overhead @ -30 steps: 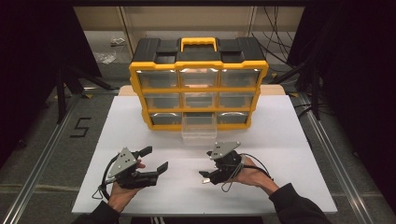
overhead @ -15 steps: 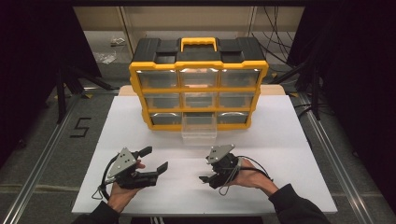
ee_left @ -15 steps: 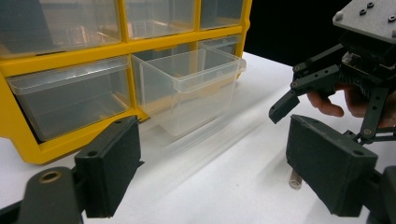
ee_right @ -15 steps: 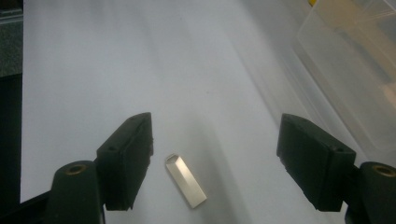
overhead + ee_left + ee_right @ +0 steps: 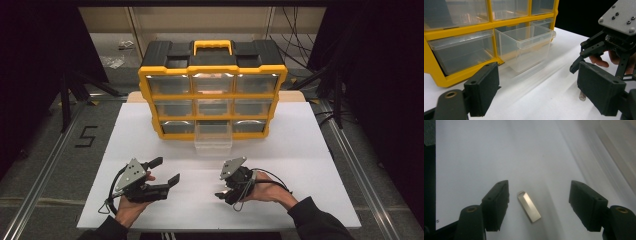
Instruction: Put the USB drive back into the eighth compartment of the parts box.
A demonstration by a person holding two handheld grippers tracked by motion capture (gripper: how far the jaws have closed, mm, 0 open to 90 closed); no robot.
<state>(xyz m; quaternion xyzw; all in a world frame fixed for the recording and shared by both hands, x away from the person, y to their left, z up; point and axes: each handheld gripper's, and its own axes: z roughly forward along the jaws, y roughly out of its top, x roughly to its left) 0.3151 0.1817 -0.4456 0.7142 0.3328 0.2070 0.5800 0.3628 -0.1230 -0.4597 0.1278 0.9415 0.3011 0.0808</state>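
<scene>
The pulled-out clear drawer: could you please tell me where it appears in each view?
High view: clear drawer at centre, sticking out of the yellow cabinet.
Left gripper view: upper middle.
Right gripper view: probably the blurred clear edge, upper right corner.
Shared landmark: white tabletop.

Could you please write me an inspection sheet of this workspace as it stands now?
Surface: white table top, flat and clean.
Job's things: small metal USB stick lying flat; clear drawer pulled out of the yellow organiser.
Clutter: nothing seen.
Grippers: right hand-held gripper open, jaws just closing, straddling the stick without touching; left hand-held gripper open, empty.
Cables: one trails from each gripper.
Surroundings: grey floor with a "5" mark, dark curtains.
</scene>
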